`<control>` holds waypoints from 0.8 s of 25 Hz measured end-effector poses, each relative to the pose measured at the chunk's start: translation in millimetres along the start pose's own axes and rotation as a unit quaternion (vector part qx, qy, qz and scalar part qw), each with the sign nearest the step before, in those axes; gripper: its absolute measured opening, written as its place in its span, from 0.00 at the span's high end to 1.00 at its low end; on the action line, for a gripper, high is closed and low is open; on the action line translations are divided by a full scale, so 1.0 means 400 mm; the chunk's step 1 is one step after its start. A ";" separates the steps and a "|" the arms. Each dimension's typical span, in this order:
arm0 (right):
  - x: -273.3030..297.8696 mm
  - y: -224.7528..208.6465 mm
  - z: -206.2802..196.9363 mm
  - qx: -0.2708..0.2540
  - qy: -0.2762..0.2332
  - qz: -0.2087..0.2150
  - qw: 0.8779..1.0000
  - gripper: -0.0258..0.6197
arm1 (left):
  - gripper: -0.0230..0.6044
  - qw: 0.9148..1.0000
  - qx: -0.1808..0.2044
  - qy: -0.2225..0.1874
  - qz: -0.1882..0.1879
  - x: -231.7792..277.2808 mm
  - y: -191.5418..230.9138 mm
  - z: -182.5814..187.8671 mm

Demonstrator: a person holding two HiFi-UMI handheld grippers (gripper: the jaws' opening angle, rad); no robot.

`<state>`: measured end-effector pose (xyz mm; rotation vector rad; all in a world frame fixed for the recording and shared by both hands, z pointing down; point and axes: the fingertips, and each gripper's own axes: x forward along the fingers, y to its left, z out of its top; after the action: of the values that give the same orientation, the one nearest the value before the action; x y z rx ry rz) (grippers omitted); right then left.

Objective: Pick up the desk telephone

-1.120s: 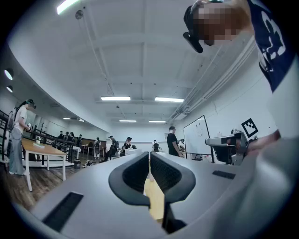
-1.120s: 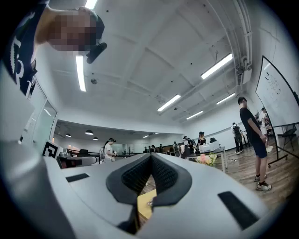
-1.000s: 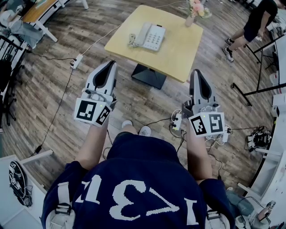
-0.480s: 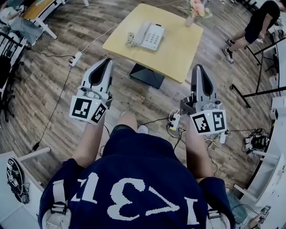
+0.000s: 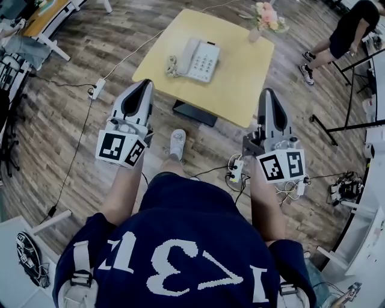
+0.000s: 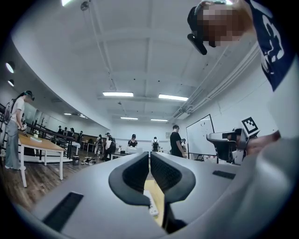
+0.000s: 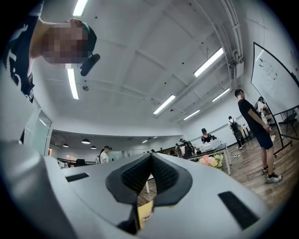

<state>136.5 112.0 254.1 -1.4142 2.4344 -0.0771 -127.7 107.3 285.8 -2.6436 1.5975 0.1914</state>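
Observation:
A white desk telephone (image 5: 197, 59) with its handset and coiled cord on the left side lies on a square yellow table (image 5: 240, 72). In the head view my left gripper (image 5: 143, 84) is shut and empty, just short of the table's near left edge. The shut, empty right gripper (image 5: 267, 93) hovers at the table's near right corner. Through the left gripper view a sliver of the telephone (image 6: 152, 205) and yellow tabletop (image 6: 159, 198) shows below the closed left gripper (image 6: 149, 156). The right gripper (image 7: 151, 158) points slightly upward, with a bit of the tabletop (image 7: 144, 214) beneath it.
A pink flower vase (image 5: 262, 17) stands at the table's far right corner. A cable (image 5: 129, 57) runs from the telephone to a power strip (image 5: 94, 89) on the wood floor. Another power strip (image 5: 234, 169) with cables lies by my feet. A person (image 5: 337, 36) stands at the right, by a black stand (image 5: 349, 90).
I have stepped toward the table. Both grippers moved forward and now reach the table's near edge; the telephone appears closer. Both stay shut.

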 end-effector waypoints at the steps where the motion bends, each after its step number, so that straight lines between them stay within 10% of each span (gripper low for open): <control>1: 0.029 -0.012 -0.003 -0.002 -0.001 -0.004 1.000 0.92 | 0.93 1.000 -0.002 -0.001 -0.004 0.031 0.023 -0.003; 20: 0.534 -0.173 -0.062 -0.016 -0.012 -0.056 0.998 0.92 | 0.93 0.995 0.027 0.007 -0.092 0.552 0.354 -0.058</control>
<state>89.4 -108.3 238.5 -1.5559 2.3451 -0.0467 -149.4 -155.0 283.6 -2.7342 1.3318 0.1212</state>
